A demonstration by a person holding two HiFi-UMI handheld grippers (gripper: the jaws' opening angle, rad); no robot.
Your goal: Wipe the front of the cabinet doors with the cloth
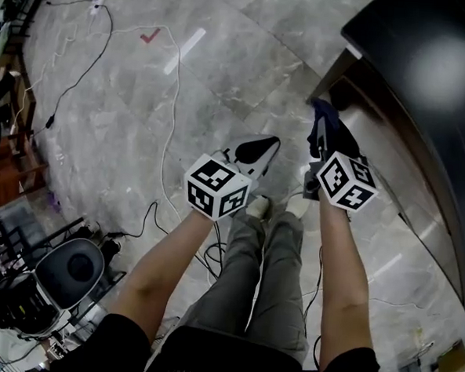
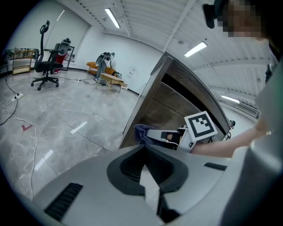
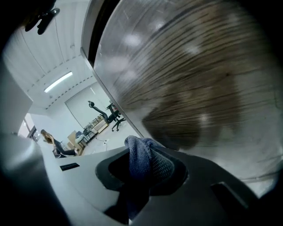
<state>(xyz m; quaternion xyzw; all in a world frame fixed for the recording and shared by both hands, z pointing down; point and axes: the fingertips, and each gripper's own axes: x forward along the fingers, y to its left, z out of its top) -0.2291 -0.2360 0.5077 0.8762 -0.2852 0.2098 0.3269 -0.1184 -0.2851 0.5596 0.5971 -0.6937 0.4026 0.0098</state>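
**Cloth held up at the cabinet door**

The left gripper (image 1: 257, 151) hung over the grey floor (image 1: 144, 97), its jaws pressed together on nothing. To its right, the right gripper (image 1: 322, 138) pinched a dark blue cloth (image 1: 328, 120). The cloth was bunched close to the wood-grain cabinet door (image 3: 199, 88), near the cabinet's corner. I couldn't tell whether it touched.

Two tongs: the left tongs (image 1: 260, 147) and the right tongs (image 3: 143, 170), each carrying one marker cube (image 1: 217, 188). One cloth (image 3: 139, 152). One cabinet (image 1: 427, 83). One red tick (image 1: 150, 35) on the floor (image 1: 223, 78), and two white tape strips (image 2: 79, 127) there.
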